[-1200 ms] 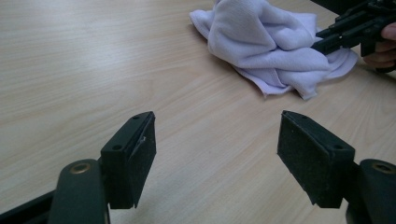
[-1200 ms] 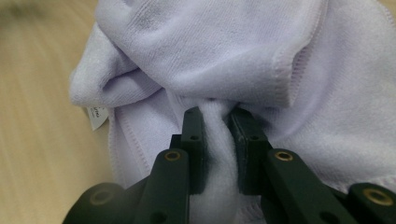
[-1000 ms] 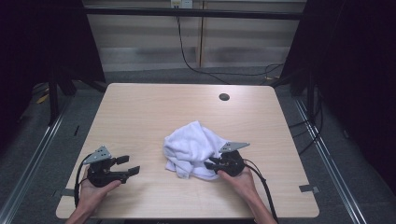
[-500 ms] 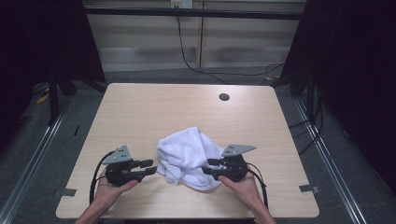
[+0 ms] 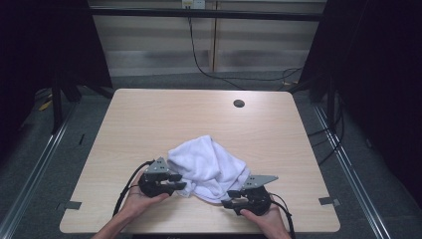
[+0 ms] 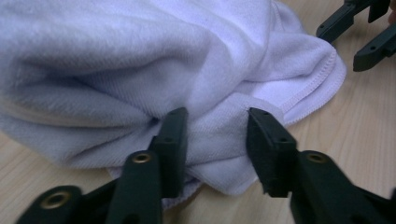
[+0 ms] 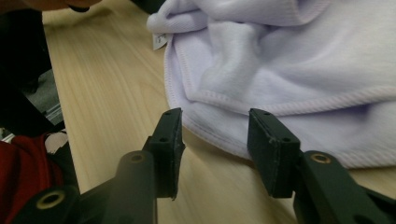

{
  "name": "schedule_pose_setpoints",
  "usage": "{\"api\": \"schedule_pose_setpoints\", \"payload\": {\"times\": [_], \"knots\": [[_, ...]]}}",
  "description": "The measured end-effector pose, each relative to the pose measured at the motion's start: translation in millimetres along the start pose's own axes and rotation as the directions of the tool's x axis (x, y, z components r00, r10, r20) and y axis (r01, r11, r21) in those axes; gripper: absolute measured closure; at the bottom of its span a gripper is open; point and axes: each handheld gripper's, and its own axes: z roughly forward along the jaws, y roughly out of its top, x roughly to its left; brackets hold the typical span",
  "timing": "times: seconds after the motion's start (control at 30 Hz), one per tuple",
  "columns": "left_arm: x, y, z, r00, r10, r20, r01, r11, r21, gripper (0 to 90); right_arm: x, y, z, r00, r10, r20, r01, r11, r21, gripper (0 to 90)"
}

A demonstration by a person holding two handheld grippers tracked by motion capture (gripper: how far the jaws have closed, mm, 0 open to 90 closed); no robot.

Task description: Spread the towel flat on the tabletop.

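A crumpled white towel point(image 5: 209, 164) lies on the wooden table point(image 5: 149, 119), near its front edge. My left gripper point(image 5: 179, 182) is at the towel's left side. Its jaws have just been closing, and in the left gripper view point(image 6: 217, 116) they are shut on a folded corner of the towel point(image 6: 140, 56), which fills the gap between the pads. My right gripper point(image 5: 227, 200) sits at the towel's front right. Its jaws have just been opening; in the right gripper view point(image 7: 215, 116) they stand open, with the towel's hem point(image 7: 303, 60) lying just past the tips, untouched.
A round cable hole point(image 5: 239, 103) sits at the table's far right. The right gripper's jaws point(image 6: 359, 32) show beyond the towel in the left gripper view. A small label point(image 7: 159, 42) hangs at the towel's far edge. Dark floor and rails surround the table.
My left gripper has moved right up to the towel and closed its jaws on the towel's corner. My right gripper has opened and drawn back toward the front edge, off the towel.
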Motion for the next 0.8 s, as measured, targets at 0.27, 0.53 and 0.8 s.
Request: {"api": "schedule_pose_setpoints", "payload": {"times": [0.27,0.53,0.8], "knots": [[-15.8,-12.9,-14.1,0.9964,0.032,0.079,-0.035,0.9988,0.035,87.4,-5.6,8.2,10.5,0.9947,-0.022,0.1,0.023,1.0,-0.009,78.7],[-18.8,-10.3,-24.4,0.9966,0.017,0.081,-0.016,0.9998,-0.014,90.0,-24.0,26.7,-12.3,0.9836,0.036,0.177,-0.011,0.99,-0.139,82.0],[-5.1,19.5,-23.9,0.9996,-0.024,-0.012,0.022,0.9897,-0.141,52.5,-27.3,59.8,-28.9,0.9873,0.026,0.157,0.016,0.964,-0.264,82.8]]}}
